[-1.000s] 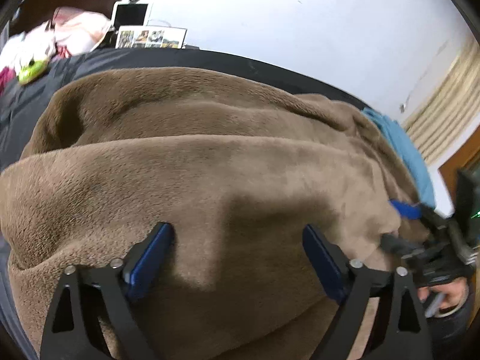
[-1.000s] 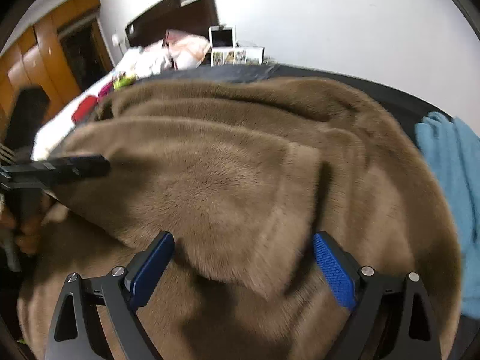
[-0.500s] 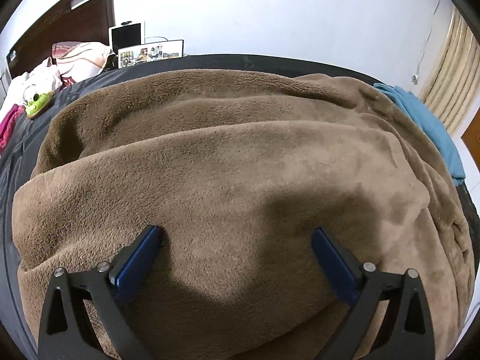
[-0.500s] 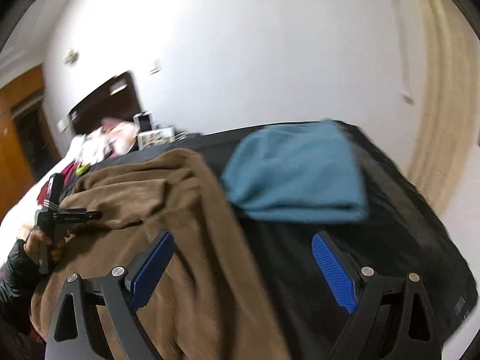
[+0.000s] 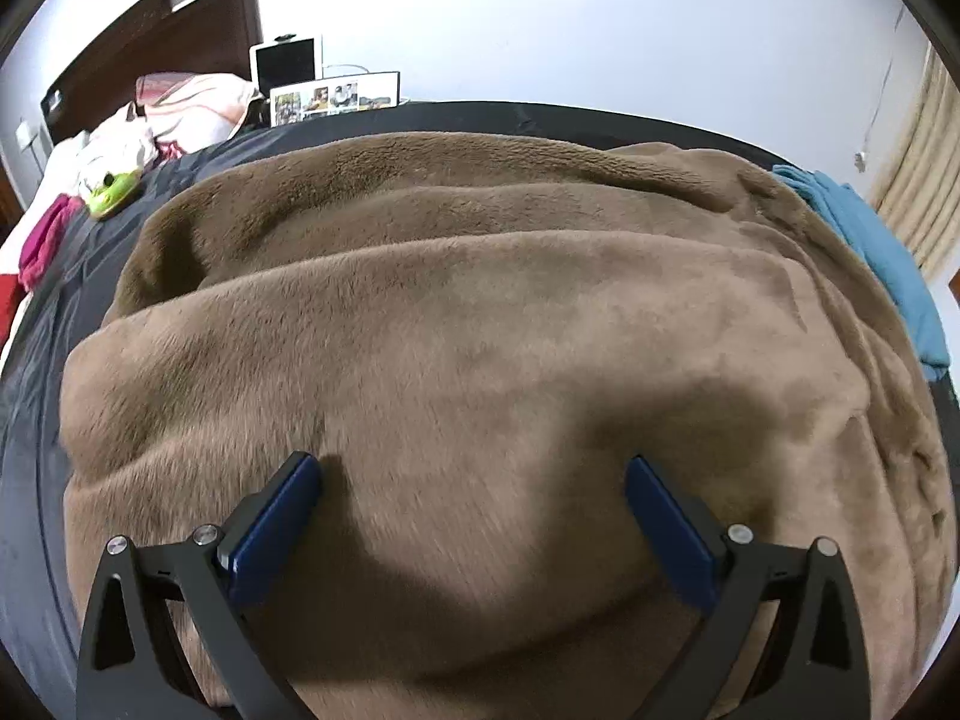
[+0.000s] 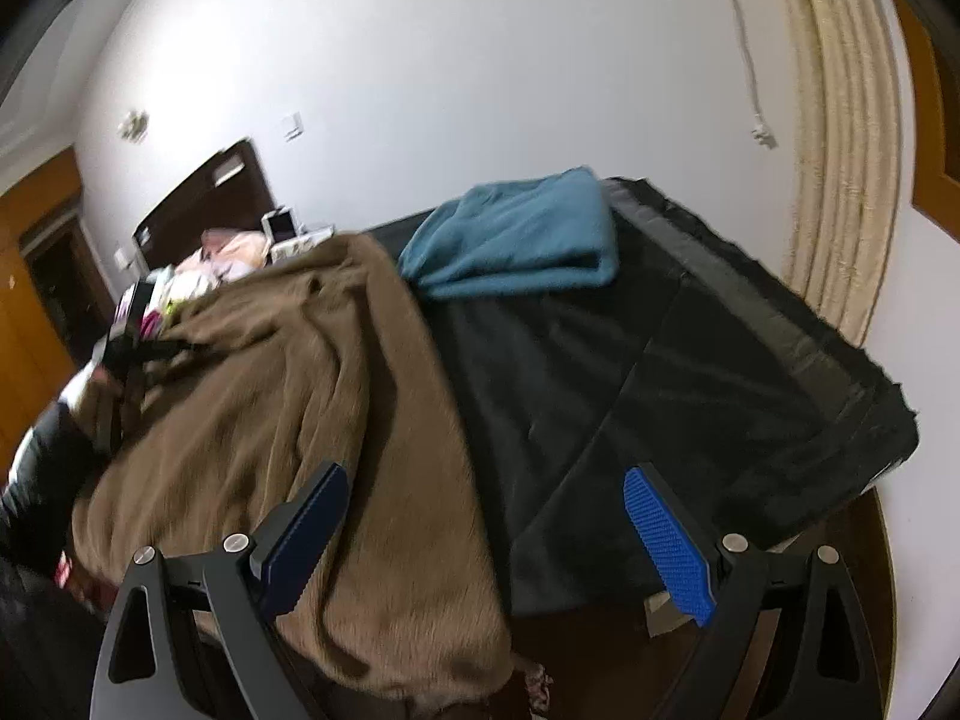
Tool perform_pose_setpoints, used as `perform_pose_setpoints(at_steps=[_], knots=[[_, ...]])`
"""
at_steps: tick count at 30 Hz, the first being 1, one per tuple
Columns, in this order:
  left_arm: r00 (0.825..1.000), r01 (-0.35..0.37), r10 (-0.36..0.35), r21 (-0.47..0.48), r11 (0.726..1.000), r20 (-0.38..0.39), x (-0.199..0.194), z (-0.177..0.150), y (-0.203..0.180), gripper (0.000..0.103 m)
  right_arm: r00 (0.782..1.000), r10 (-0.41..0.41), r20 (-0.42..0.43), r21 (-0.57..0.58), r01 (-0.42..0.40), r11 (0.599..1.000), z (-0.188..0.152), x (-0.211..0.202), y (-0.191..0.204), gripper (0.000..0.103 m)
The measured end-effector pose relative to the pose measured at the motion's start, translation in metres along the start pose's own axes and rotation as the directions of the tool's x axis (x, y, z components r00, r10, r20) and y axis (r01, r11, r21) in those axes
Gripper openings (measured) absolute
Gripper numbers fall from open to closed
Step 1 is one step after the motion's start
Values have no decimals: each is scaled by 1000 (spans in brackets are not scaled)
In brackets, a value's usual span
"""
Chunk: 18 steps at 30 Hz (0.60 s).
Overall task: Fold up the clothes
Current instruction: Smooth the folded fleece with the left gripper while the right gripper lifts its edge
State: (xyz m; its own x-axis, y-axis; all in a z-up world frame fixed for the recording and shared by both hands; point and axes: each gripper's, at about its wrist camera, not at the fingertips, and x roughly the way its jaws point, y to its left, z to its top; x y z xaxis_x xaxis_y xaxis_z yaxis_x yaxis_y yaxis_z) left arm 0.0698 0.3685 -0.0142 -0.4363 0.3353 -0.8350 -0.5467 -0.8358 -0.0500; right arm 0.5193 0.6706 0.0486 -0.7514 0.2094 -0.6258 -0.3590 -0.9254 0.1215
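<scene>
A large brown fleece garment (image 5: 468,330) lies folded in layers over a black-covered table (image 5: 36,372). My left gripper (image 5: 471,474) stands open just above its near fold, nothing between the blue pads. In the right wrist view the same brown fleece (image 6: 312,396) covers the table's left half and hangs over the near edge. My right gripper (image 6: 486,486) is open and empty, above the fleece's right edge and the bare black cover (image 6: 690,360). A folded teal garment (image 6: 522,240) sits at the far side. The left gripper (image 6: 129,354) shows at the far left, blurred.
The teal garment (image 5: 876,252) lies at the table's right edge. A bed with a dark headboard (image 5: 156,30), pink bedding (image 5: 186,108) and a green object (image 5: 111,195) is at the left. A tablet (image 5: 287,63) and photo frame (image 5: 333,97) stand behind. Beige curtains (image 6: 840,138) hang right.
My right gripper has swung right, away from the fleece, now facing the table's right end and the teal garment. The left gripper has drawn back slightly and stays open.
</scene>
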Motion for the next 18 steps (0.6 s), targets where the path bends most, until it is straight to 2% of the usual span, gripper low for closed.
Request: perform_pose_setpoints(at_steps=[6,11,18], knots=[[999,35,-35,68,997,5,-28,-11,-33,102,999,24,-39,-142,-29,989,-22,13,33,95],[997,77,-80,131,988,20,-42,-20,-63,102,985,-127,-113,-276,92,957,-25,47,55,95],[994,112,-112,97,989,-7,-24,-31,-73,102,958,-258,-124,-214,228,950,-18,64,16,95]])
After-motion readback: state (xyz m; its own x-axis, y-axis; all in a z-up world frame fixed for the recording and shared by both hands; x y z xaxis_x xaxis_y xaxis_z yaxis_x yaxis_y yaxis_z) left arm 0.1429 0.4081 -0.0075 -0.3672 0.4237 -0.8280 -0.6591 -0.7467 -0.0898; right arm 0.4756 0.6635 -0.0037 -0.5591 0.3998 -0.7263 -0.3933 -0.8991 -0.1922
